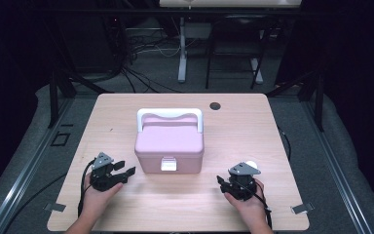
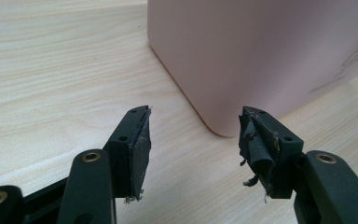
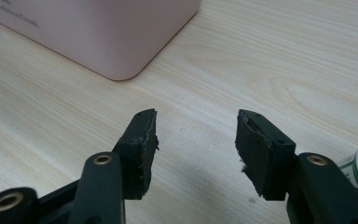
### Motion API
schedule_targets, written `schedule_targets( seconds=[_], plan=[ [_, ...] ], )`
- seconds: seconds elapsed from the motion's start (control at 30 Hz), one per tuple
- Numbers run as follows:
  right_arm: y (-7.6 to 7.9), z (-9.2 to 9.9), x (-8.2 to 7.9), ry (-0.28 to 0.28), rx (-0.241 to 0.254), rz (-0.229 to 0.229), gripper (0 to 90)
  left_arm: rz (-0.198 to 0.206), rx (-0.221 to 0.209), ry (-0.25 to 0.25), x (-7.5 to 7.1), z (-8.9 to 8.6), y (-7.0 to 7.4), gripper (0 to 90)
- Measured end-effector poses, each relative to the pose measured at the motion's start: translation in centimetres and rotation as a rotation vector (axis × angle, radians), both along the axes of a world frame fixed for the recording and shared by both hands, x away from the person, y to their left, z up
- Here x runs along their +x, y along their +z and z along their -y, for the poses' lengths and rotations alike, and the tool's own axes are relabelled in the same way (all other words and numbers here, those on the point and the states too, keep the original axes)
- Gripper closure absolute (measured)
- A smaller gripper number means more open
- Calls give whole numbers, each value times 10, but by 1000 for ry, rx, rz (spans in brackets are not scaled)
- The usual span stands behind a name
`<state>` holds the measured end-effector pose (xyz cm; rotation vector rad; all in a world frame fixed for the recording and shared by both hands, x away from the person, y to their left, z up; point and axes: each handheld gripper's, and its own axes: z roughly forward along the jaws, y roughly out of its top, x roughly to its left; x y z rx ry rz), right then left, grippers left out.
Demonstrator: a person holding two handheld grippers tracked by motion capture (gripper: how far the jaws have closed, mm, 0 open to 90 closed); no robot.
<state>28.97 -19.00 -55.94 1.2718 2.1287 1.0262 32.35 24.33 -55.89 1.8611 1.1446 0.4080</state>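
Pink box [image 1: 169, 146] sits between the wide-open, empty left gripper [image 1: 122, 173] and right gripper [image 1: 222, 184].

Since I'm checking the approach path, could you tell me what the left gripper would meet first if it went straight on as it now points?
Most likely the near corner of the pink box: the left gripper, fingers open, points right at it across bare table.

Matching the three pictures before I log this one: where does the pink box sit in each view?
High view: the pink box stands mid-table, white handle at its far side, latch facing the person.
Left gripper view: its rounded corner and side wall take the upper right, beyond the open jaws.
Right gripper view: its corner sits at upper left.
Shared landmark: the light wooden table under the box.
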Motion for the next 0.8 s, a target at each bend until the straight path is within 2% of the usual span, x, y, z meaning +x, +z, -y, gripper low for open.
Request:
schedule_targets(
  seconds=[0.13,0.27,0.37,0.4,0.6,0.63,0.67,0.7,0.73,0.8],
  plan=[
    [1,0,1,-8,2,8,505,-9,-5,12,1,-1,0,479],
    [1,-3,4,-11,5,11,517,-12,-31,16,5,-1,1,514],
    [1,-6,9,-11,27,16,530,-12,-42,10,8,0,-1,534],
    [1,-8,10,-12,35,19,535,-30,-48,4,11,1,-2,540],
    [1,-15,19,-14,42,40,559,-14,-37,45,21,-4,1,554],
    [1,-16,20,-11,36,31,559,-3,-42,58,23,-3,1,553],
    [1,-17,21,-7,32,39,559,-8,-29,56,24,-5,2,552],
    [0,-19,22,-10,29,36,558,3,-36,66,26,-5,2,552],
    [-1,-20,24,-9,24,42,555,3,-36,66,26,-5,2,553],
    [-2,-21,27,-9,23,43,553,-3,-63,65,30,-8,1,567]
  ],
)
